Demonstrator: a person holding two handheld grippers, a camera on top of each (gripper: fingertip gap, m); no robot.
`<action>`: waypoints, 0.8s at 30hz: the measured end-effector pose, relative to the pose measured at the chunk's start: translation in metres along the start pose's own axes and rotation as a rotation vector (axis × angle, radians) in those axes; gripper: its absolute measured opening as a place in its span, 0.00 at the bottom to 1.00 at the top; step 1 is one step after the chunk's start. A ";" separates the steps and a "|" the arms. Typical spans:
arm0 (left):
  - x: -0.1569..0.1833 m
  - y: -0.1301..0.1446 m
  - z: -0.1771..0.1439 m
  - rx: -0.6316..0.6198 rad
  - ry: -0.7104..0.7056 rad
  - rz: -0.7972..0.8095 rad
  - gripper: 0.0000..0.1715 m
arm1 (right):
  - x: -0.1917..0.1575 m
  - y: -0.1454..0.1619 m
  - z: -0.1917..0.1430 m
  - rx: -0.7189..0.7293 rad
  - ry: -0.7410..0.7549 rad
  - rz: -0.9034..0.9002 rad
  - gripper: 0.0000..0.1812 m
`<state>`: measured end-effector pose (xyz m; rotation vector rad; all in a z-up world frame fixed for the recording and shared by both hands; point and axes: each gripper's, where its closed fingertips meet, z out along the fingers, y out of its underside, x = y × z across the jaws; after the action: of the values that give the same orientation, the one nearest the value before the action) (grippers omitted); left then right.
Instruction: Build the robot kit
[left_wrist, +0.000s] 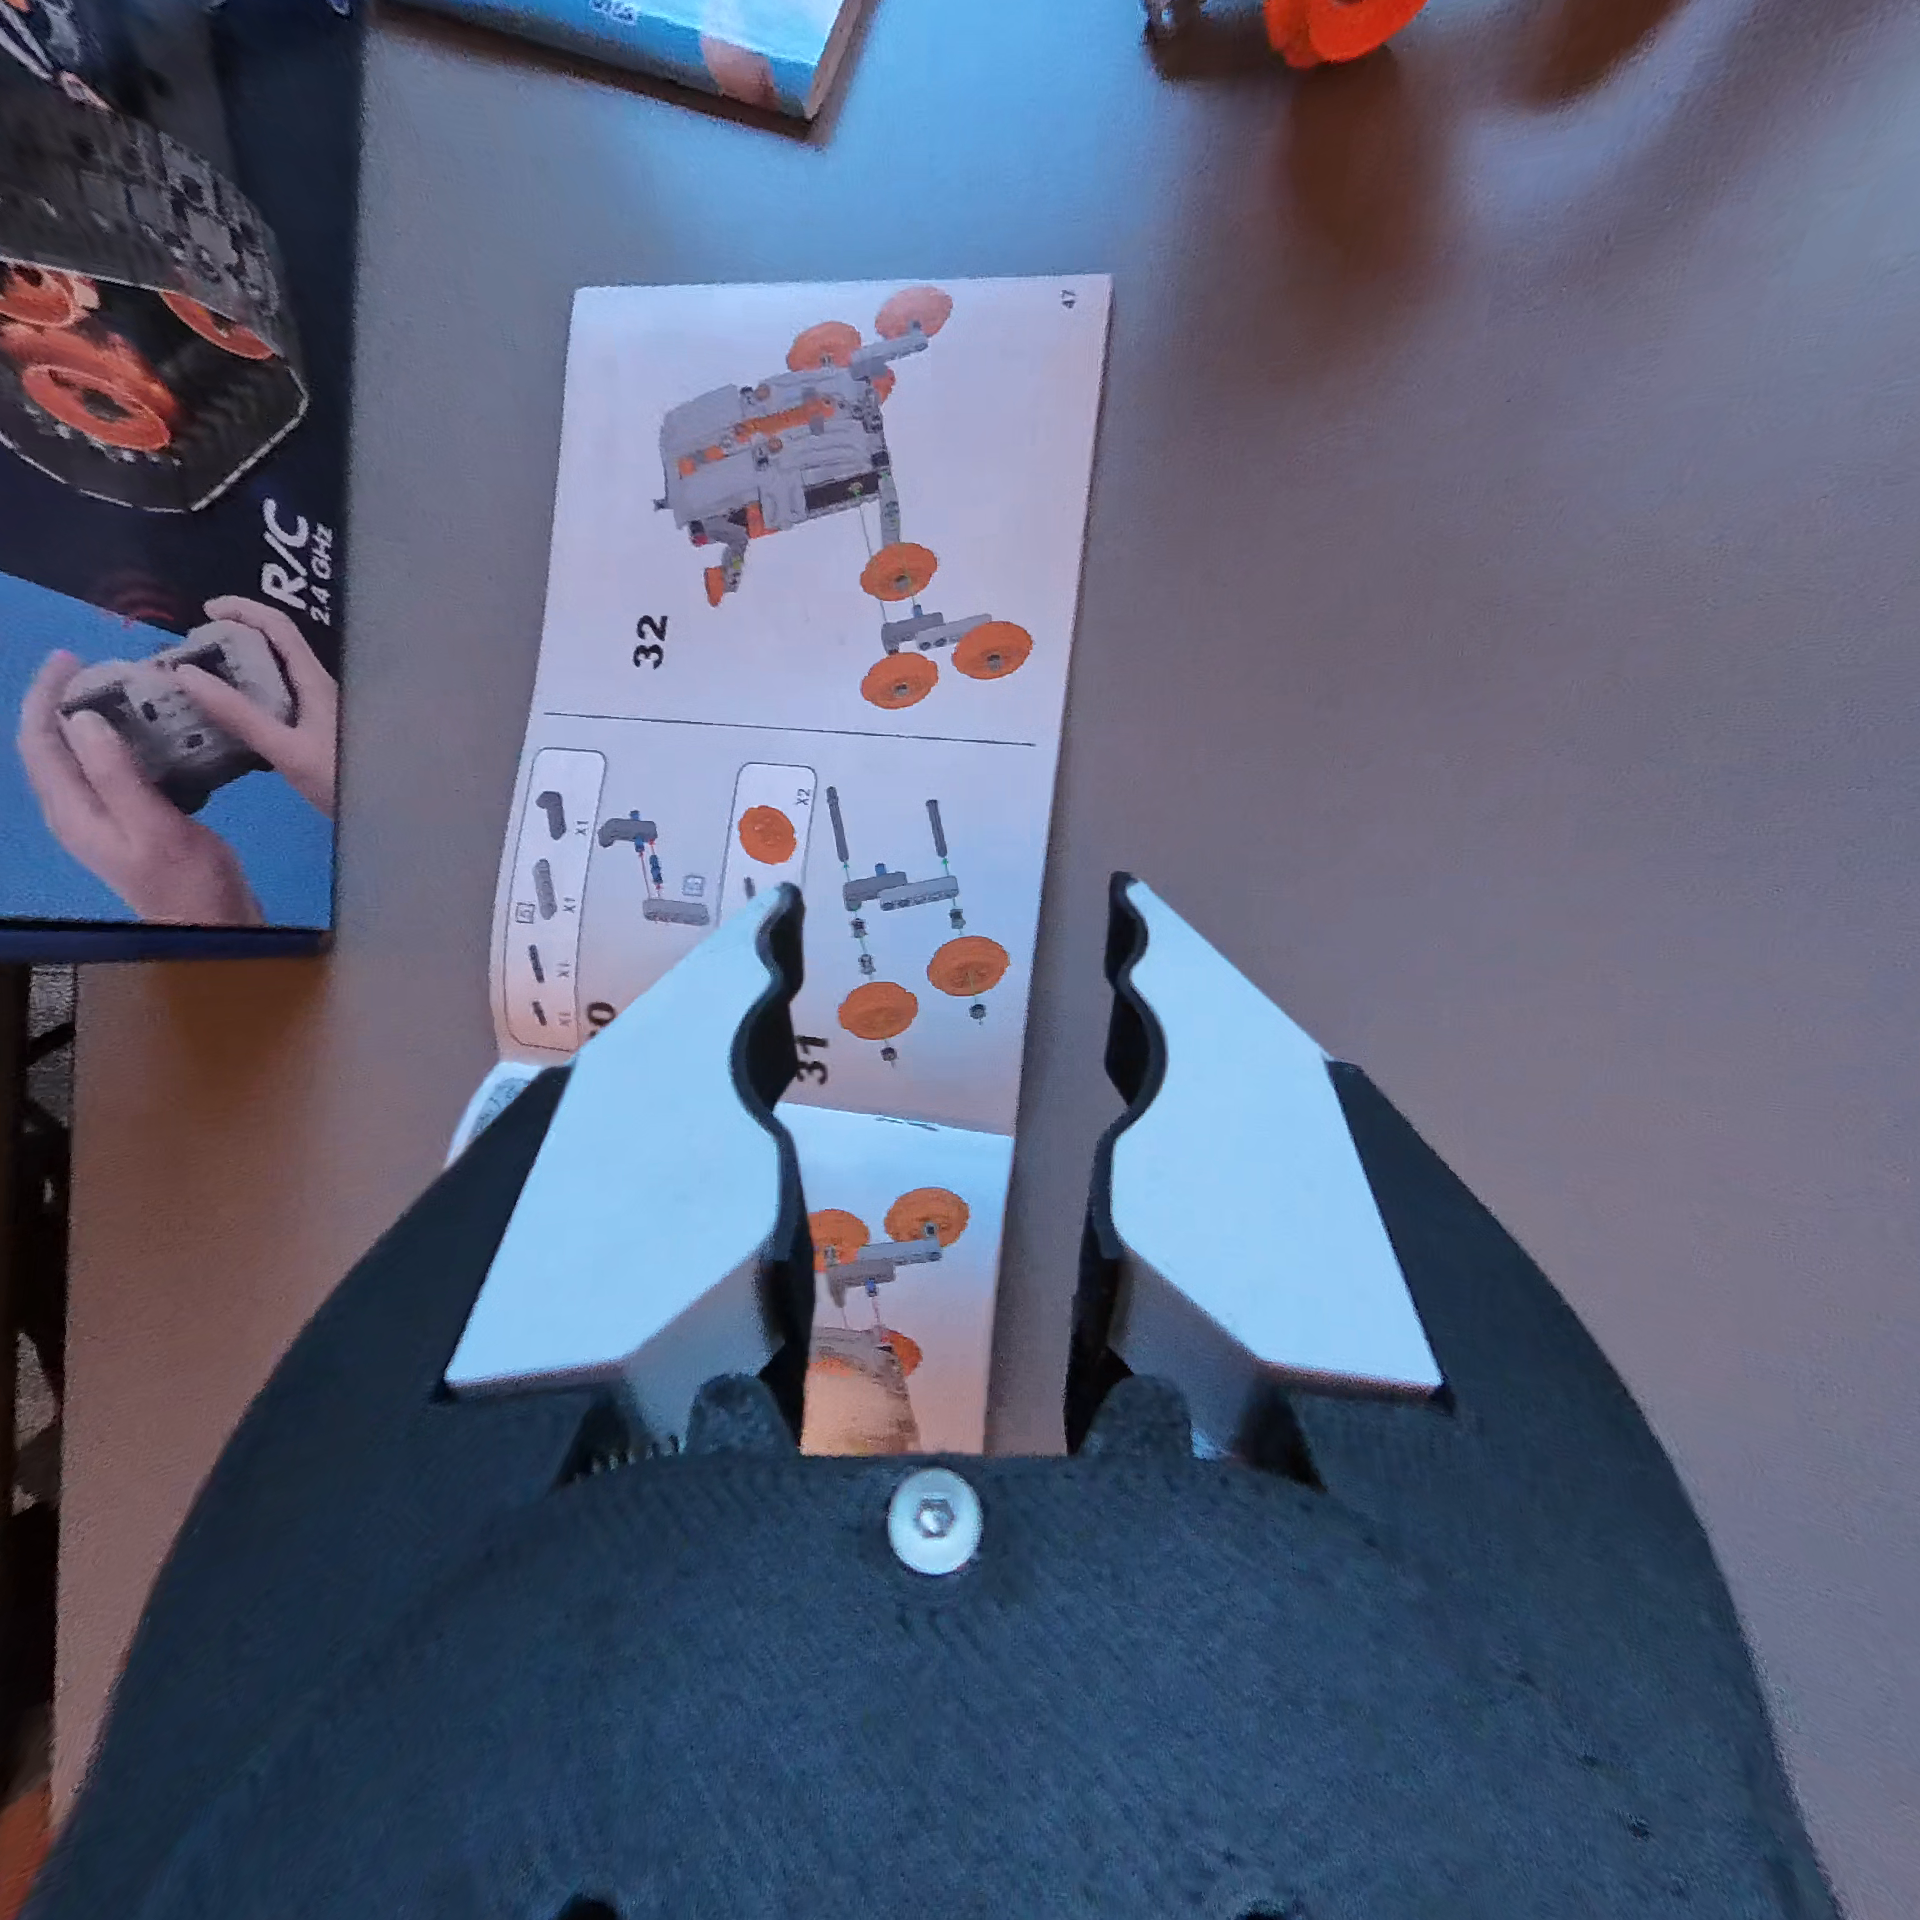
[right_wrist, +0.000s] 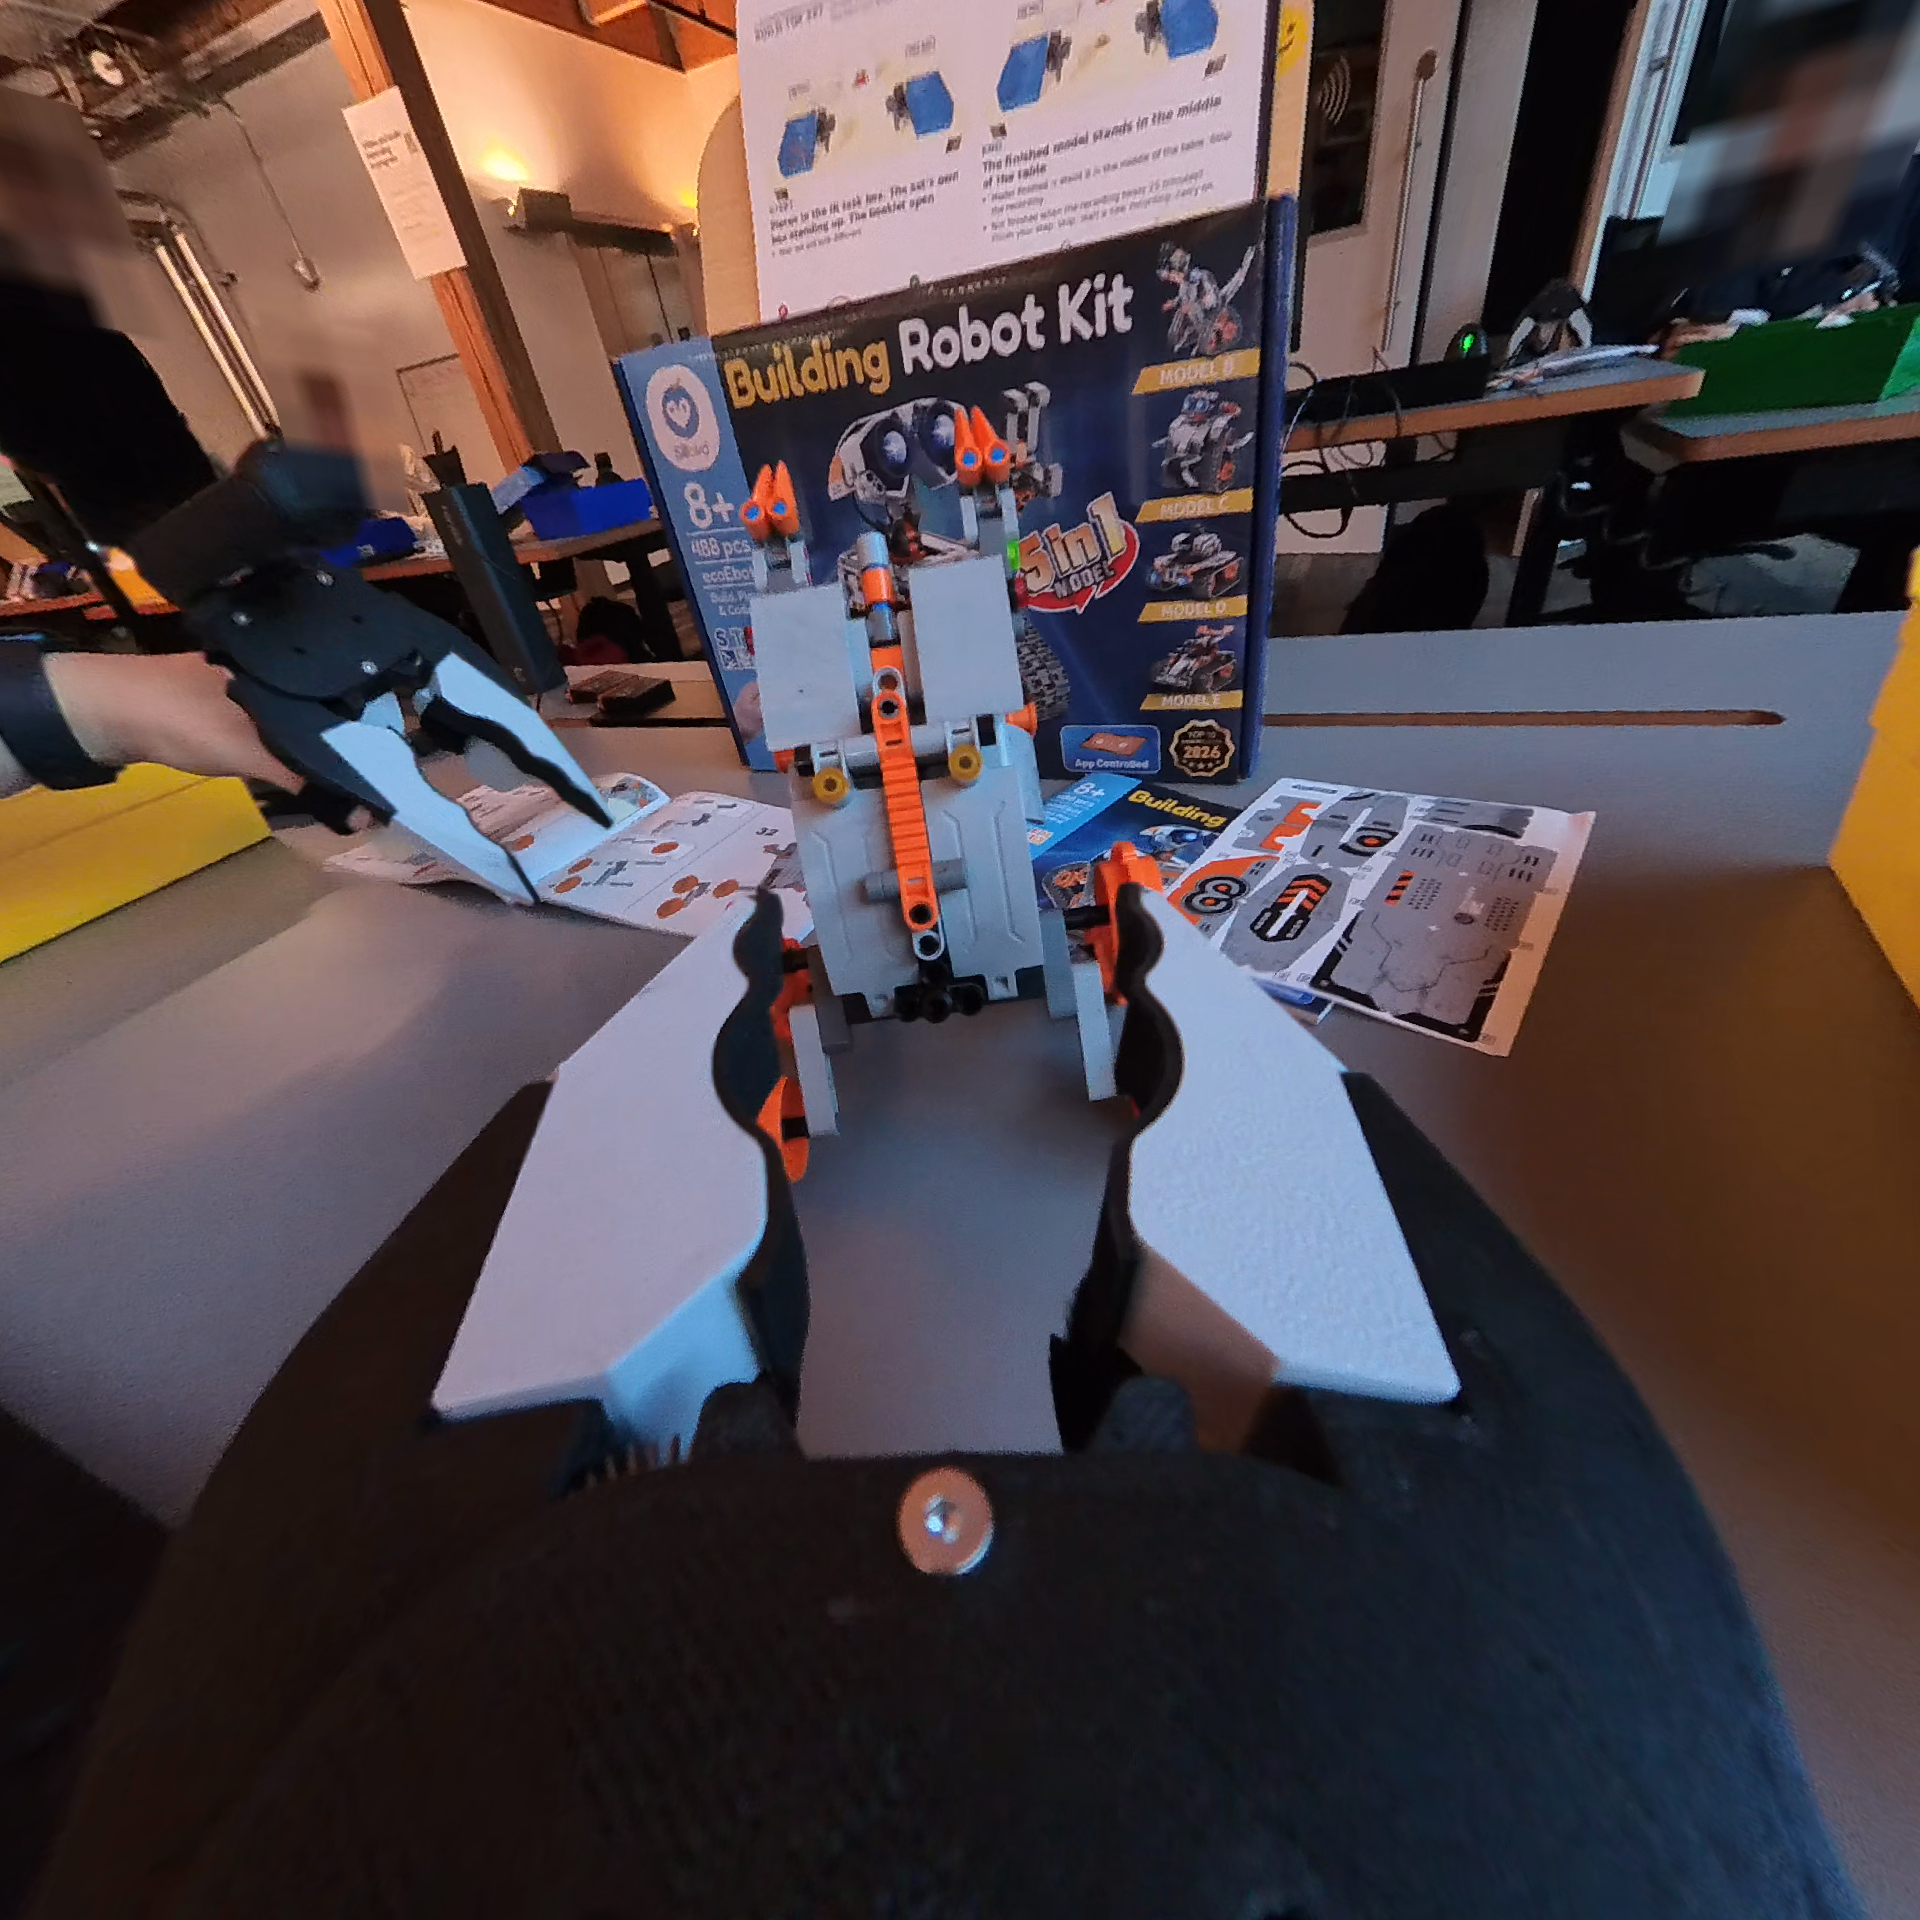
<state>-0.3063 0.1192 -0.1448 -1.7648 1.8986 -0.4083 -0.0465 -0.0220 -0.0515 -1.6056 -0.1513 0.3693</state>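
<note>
A grey and orange brick-built robot model (right_wrist: 914, 831) stands upright on the grey table (right_wrist: 312, 1091). My right gripper (right_wrist: 945, 904) is open, with its fingers on either side of the model's lower part; I cannot tell if they touch it. My left gripper (left_wrist: 956, 894) is open and empty, pointing down over an open instruction booklet (left_wrist: 810, 520). In the right wrist view the left gripper (right_wrist: 569, 857) is held by a hand at the left, and one fingertip rests at the booklet (right_wrist: 675, 862).
The kit's blue box (right_wrist: 987, 468) stands behind the model, with a printed sheet (right_wrist: 997, 135) above it. The box also shows in the left wrist view (left_wrist: 156, 468). A sticker sheet (right_wrist: 1403, 904) and a second booklet (right_wrist: 1122, 821) lie to the right. Yellow bins (right_wrist: 104, 842) flank the table. The grippers' ends are close to 30 cm from one another.
</note>
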 end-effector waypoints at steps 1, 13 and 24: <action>-0.002 0.001 0.002 0.000 -0.006 -0.008 0.33 | 0.001 -0.003 -0.001 0.013 0.004 -0.003 0.34; 0.000 0.002 0.018 0.012 -0.080 -0.061 0.31 | -0.002 -0.011 -0.009 0.068 -0.068 0.074 0.33; -0.002 -0.002 0.023 0.008 -0.025 -0.066 0.27 | 0.000 -0.005 -0.005 0.036 -0.063 0.080 0.33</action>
<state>-0.2921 0.1235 -0.1621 -1.8226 1.8231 -0.4152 -0.0448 -0.0263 -0.0468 -1.5683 -0.1285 0.4820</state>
